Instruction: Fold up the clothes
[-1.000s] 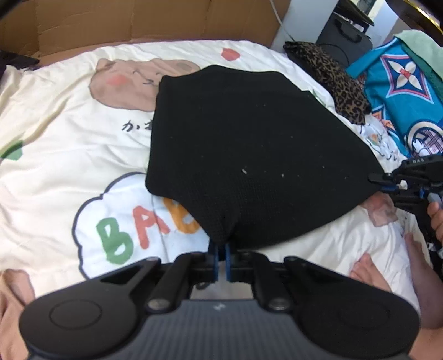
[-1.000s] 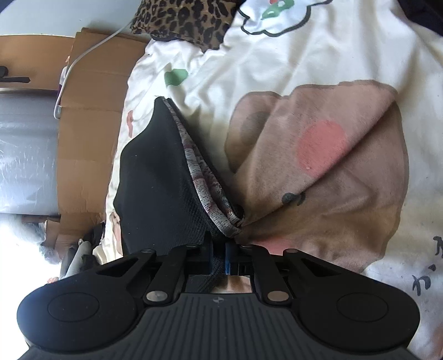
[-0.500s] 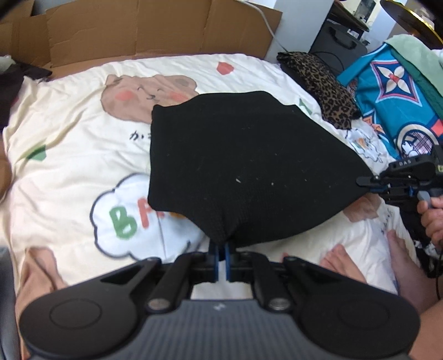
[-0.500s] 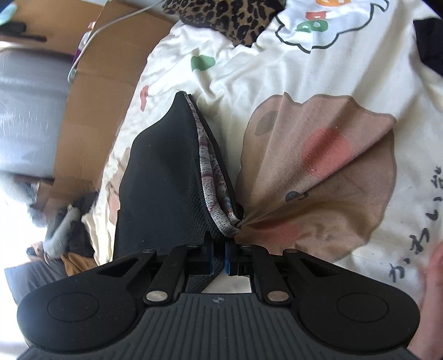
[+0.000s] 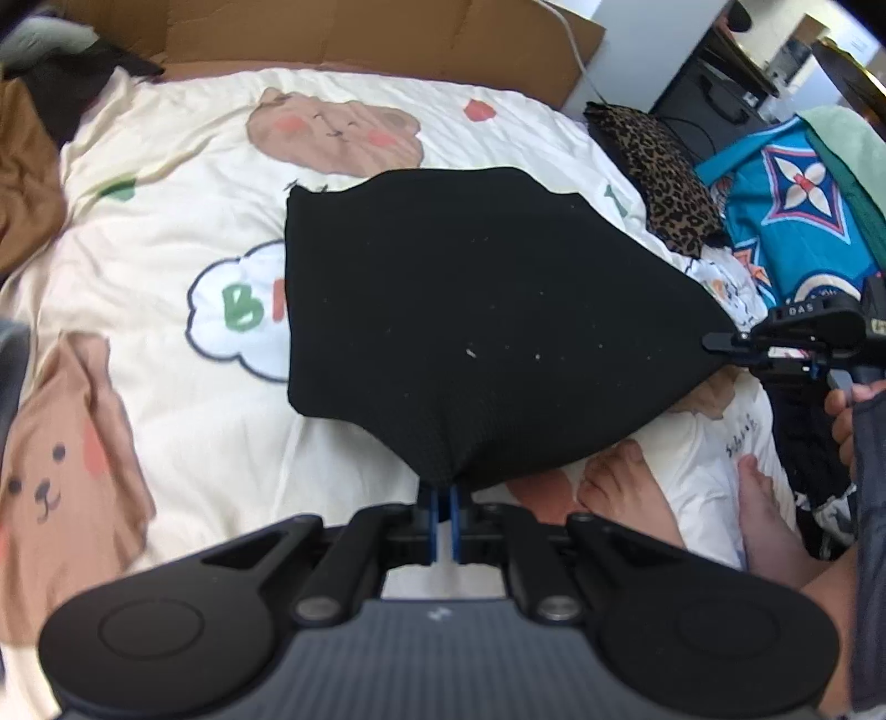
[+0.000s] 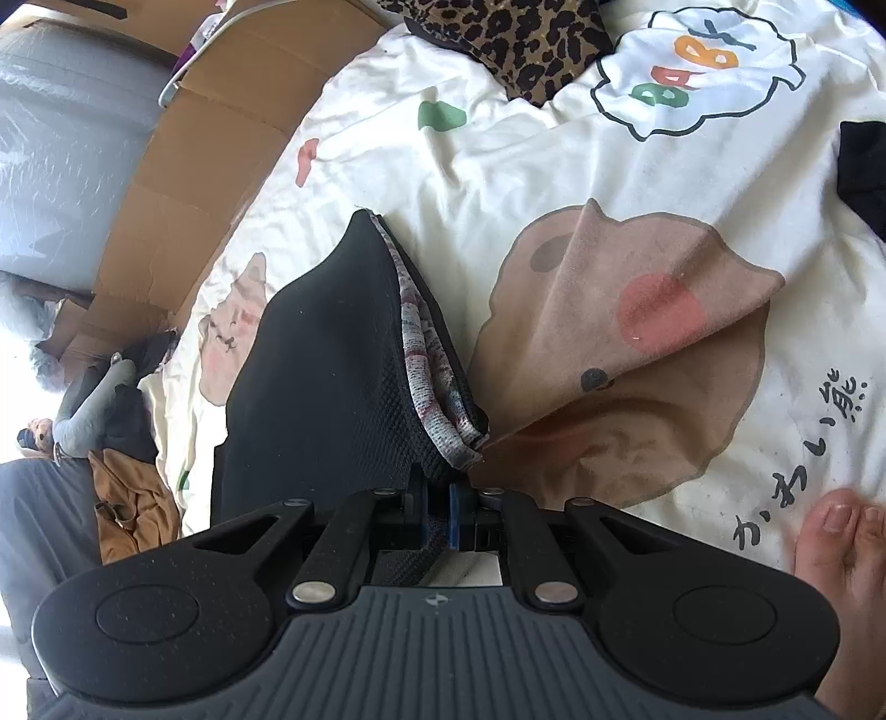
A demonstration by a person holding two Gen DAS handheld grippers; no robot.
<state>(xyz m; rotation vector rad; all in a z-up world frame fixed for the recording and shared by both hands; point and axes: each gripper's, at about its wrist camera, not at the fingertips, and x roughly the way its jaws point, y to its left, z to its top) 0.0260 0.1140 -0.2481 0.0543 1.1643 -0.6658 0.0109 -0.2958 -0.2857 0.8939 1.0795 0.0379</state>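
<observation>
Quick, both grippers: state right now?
Left gripper: shut on the black garment.
Right gripper: shut on the same black garment.

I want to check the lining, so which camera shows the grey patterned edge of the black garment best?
The right wrist view: the grey patterned edge runs along the black garment above the right gripper. The left wrist view shows only the plain black face.

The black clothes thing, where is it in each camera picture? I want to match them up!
Left wrist view: the black garment fills the middle, stretched between the left gripper at the bottom and the right gripper at the right edge.
Right wrist view: it rises left of centre, pinched at the bottom by the right gripper.
Shared landmark: the leopard-print cloth, upper right in the left view, top centre in the right.
</observation>
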